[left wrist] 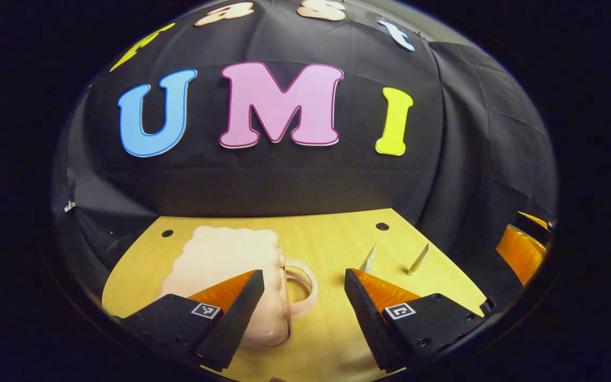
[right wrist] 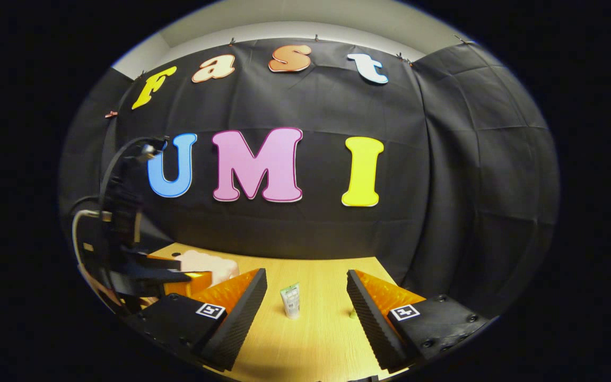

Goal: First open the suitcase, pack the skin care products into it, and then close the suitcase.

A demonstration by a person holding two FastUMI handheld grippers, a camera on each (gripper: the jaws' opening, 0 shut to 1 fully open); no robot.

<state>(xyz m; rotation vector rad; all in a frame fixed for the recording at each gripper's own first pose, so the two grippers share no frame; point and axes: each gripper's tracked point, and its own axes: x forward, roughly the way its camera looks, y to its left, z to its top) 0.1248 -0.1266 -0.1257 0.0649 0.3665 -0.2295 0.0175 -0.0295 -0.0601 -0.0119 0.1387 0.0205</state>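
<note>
Suitcase [left wrist: 231, 276], small pale-pink scalloped plastic with a loop handle, lies shut on our wooden surface [left wrist: 326, 329], tubes [right wrist: 290, 300] unpacked to its right, both tools [left wrist: 303, 313] [right wrist: 305, 313] spread empty.

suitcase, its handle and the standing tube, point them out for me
suitcase [left wrist: 220, 260], left gripper view, on its closed pink top
handle [left wrist: 305, 289], left gripper view, on the loop at the suitcase's right side
tube [right wrist: 290, 301], right gripper view, on the middle of its body
</note>
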